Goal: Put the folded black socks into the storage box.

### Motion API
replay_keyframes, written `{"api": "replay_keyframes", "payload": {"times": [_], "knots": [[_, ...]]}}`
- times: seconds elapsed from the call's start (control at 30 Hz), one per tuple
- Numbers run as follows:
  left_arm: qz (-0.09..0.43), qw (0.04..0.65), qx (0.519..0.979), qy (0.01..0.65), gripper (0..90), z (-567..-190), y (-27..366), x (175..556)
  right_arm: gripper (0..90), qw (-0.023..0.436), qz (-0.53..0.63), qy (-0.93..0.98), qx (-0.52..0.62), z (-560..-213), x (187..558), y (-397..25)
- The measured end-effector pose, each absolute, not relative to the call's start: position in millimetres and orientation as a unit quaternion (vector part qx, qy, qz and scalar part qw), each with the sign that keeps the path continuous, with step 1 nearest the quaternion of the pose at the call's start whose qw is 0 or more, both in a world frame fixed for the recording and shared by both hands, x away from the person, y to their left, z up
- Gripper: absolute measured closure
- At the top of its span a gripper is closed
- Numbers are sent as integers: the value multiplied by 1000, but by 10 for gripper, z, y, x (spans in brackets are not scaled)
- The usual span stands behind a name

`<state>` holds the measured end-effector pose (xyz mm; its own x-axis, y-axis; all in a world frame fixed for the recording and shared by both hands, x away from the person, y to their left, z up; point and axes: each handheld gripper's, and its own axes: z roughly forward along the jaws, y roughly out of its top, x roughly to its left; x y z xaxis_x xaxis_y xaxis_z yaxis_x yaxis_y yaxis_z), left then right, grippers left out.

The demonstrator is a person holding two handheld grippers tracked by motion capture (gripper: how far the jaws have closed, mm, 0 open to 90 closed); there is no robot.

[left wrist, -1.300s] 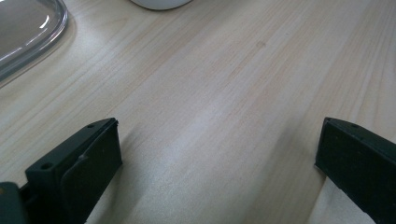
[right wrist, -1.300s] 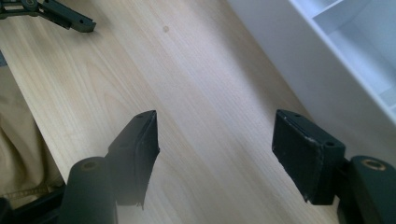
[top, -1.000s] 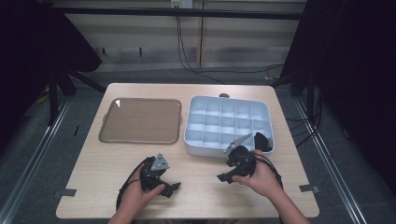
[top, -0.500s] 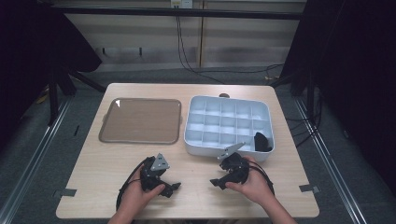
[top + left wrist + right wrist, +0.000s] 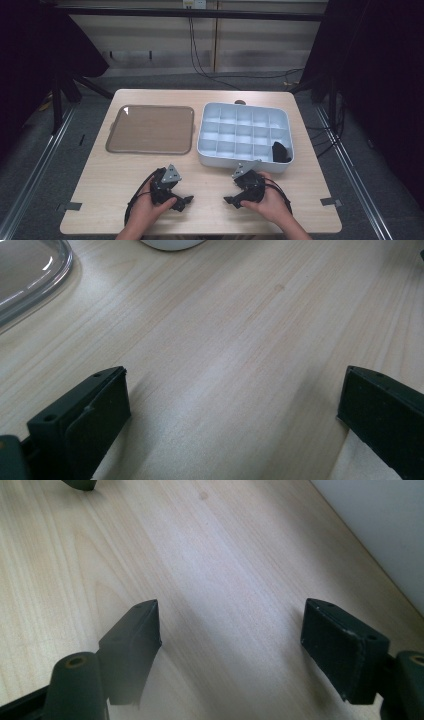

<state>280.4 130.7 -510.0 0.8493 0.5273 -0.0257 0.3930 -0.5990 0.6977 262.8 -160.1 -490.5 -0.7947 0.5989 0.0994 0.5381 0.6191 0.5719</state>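
Both grippers rest low on the table, jaws spread wide and holding nothing; the left gripper sits near the tray; the right gripper just beside the white box.

Lab setup, black curtains, floor rails, cables

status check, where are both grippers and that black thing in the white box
Left gripper open, empty, low over table. Right gripper same. Black thing in white box, near right corner compartment. Nothing between.

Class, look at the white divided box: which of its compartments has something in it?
The compartment at the near right corner of the white box: a black object sits in it, while the other compartments look bare.
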Motion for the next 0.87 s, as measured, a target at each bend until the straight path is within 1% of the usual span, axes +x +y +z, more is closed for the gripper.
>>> {"api": "replay_keyframes", "payload": {"times": [0.13,0.4,0.87], "knots": [[92,365,890,258,0,-5099,1307,2804,223,57,310,897,310,-4929,2610,-1611],[92,365,890,259,0,-5098,1307,2803,180,98,347,886,292,-5029,2535,-1638],[91,365,889,260,0,-5099,1306,2802,165,111,382,870,291,-5104,2508,-1685]]}}
